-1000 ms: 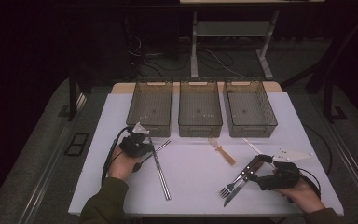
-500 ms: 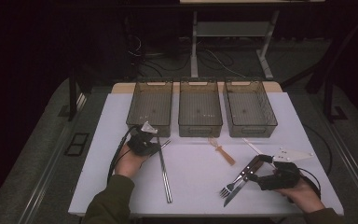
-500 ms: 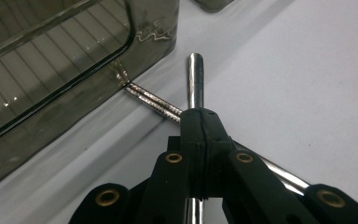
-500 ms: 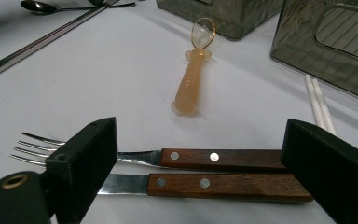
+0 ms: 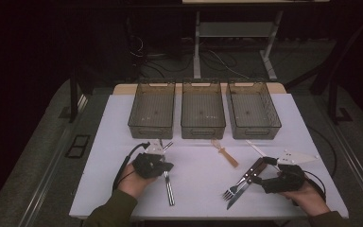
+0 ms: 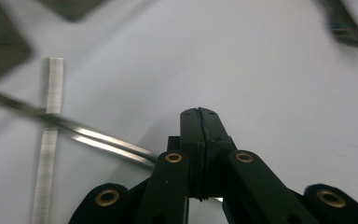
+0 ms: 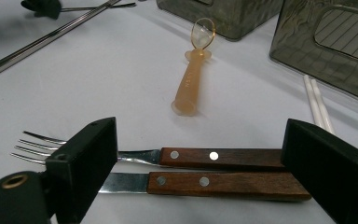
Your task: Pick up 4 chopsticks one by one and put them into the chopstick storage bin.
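Note:
My left gripper (image 5: 168,166) rests at the near left of the white table (image 5: 198,189), jaws shut on nothing. Its closed tips (image 6: 199,113) hang just over a pair of metal chopsticks (image 6: 103,142), which lie lengthwise on the table (image 5: 168,185). My right gripper (image 5: 256,172) sits at the near right with its jaws open. Between them (image 7: 200,156) lie a wooden-handled fork (image 7: 221,157) and a wooden-handled knife (image 7: 228,185), side by side, with neither pad touching them.
Three dark wire bins (image 5: 152,109) (image 5: 203,109) (image 5: 253,109) stand in a row at the back. An orange plastic spoon (image 5: 226,153) and white chopsticks (image 5: 259,148) lie in front of them. A pale ridged strip (image 6: 50,140) lies under the metal chopsticks.
My left hand has slid right and a little nearer, so its shut gripper is over the metal chopsticks. The right gripper, fork and knife have not moved.

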